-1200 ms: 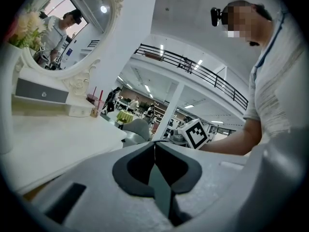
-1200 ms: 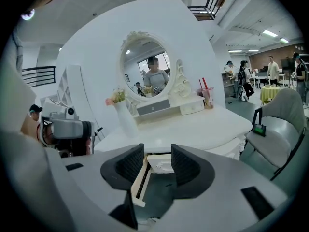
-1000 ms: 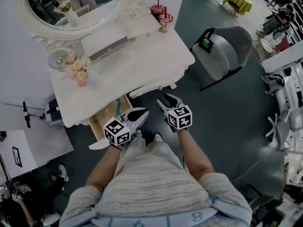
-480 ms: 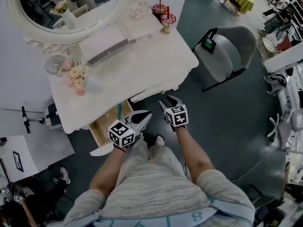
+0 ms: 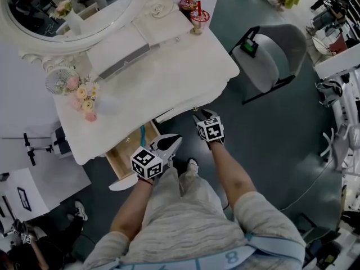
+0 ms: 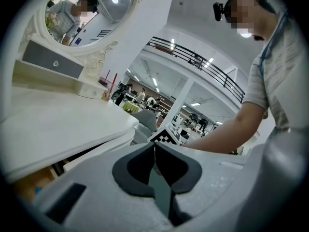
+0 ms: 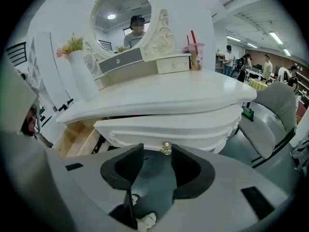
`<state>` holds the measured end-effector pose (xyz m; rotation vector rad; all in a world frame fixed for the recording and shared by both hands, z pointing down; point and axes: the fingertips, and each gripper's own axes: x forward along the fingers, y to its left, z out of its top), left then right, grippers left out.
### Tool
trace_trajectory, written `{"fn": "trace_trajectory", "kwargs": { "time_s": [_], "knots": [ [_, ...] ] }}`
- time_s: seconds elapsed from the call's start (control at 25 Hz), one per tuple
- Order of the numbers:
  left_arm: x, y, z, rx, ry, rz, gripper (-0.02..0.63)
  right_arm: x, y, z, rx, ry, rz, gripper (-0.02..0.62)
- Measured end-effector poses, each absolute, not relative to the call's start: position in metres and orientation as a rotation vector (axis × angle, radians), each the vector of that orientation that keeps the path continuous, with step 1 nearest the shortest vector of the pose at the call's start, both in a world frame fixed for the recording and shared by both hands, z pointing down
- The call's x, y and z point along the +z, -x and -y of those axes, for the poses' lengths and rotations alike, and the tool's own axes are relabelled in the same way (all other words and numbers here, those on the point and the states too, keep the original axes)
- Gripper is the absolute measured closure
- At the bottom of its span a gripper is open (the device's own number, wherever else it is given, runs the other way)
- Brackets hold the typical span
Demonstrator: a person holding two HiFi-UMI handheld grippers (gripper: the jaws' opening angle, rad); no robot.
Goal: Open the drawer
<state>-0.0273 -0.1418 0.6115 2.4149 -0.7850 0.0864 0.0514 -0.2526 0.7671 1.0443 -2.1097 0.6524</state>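
Counter: a white curved-front vanity counter under an oval white-framed mirror fills the upper left of the head view.
Chair: a grey folding chair stands well apart on the dark floor, to the right.
Side drawer: a pale wooden drawer stands pulled out below the counter's left end, just beside the left tool.
Centre drawer: the white curved drawer sits under the counter's front lip, straight ahead of the right tool.
Right arm: stretched forward, with the tool's jaws apart and the small gold knob between their tips, not gripped.
Left arm: bent, with the tool lower and nearer the body, jaws pressed together on nothing.
Views: the counter's lip hides the knob from the head camera, and only the right gripper view shows it. The left gripper view catches the right tool's marker cube.
Small things: pink and cream flowers, a small white fan and two cups with red straws stand on the counter, well apart from both tools.
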Motion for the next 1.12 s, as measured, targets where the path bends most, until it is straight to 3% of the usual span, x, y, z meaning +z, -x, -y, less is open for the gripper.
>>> {"fn": "trace_trajectory", "kwargs": {
  "time_s": [1.12],
  "knots": [
    [0.627, 0.034, 0.138, 0.030, -2.378, 0.759, 0.591, 0.825, -0.051, 0.275, 0.617, -1.003, 1.936, 0.471]
  ]
}}
